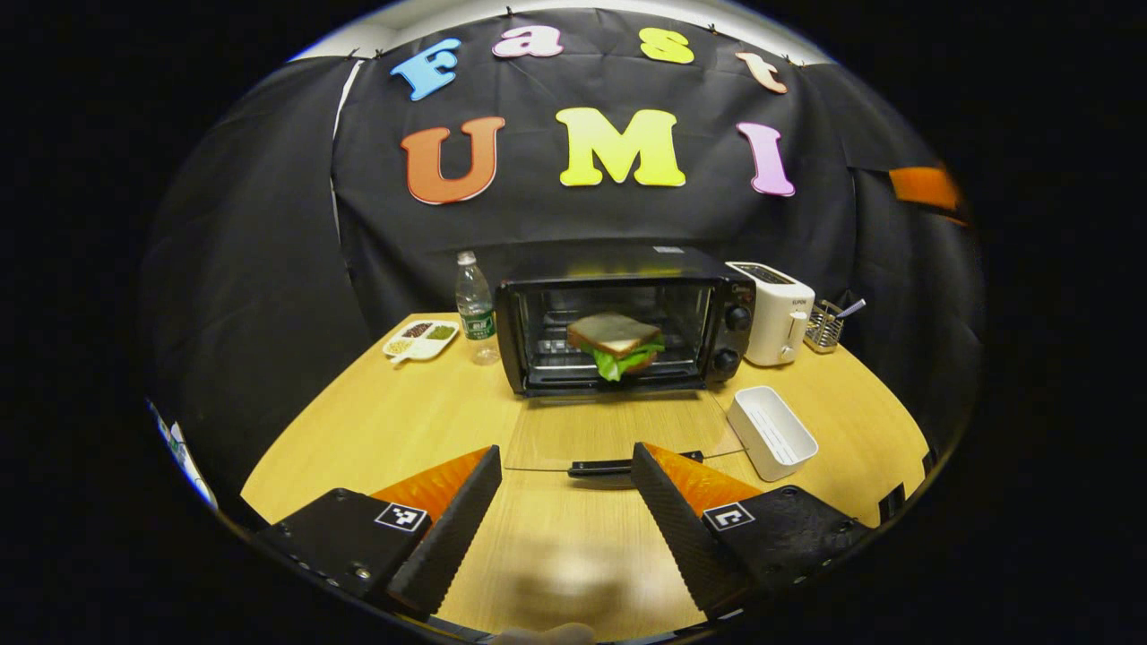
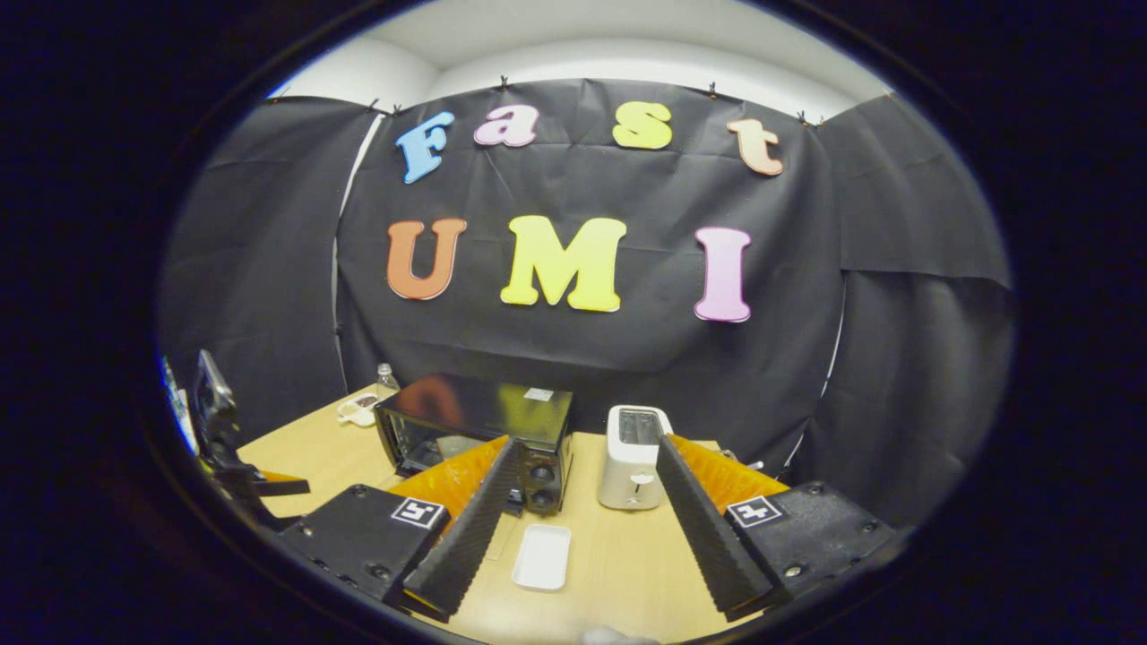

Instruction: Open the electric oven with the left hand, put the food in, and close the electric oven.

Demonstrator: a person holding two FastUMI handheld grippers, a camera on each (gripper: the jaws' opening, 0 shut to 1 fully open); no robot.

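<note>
The black electric oven (image 1: 618, 322) stands at the back of the wooden table (image 1: 403, 421). Its glass door (image 1: 618, 430) lies folded down flat, and the dark handle (image 1: 623, 466) points toward me. A sandwich (image 1: 616, 345) of bread and green lettuce rests on the rack inside. My left gripper (image 1: 565, 451) is open just in front of the door handle, holding nothing. In the right gripper view, my right gripper (image 2: 587, 443) is open and empty, higher up and to the right of the oven (image 2: 479, 439). The left gripper (image 2: 224, 448) shows at that view's far left.
A water bottle (image 1: 475, 309) and a divided dish (image 1: 421, 340) sit left of the oven. To its right stand a white toaster (image 1: 780, 313) and a wire basket (image 1: 824, 327). A white rectangular container (image 1: 772, 433) lies right of the open door.
</note>
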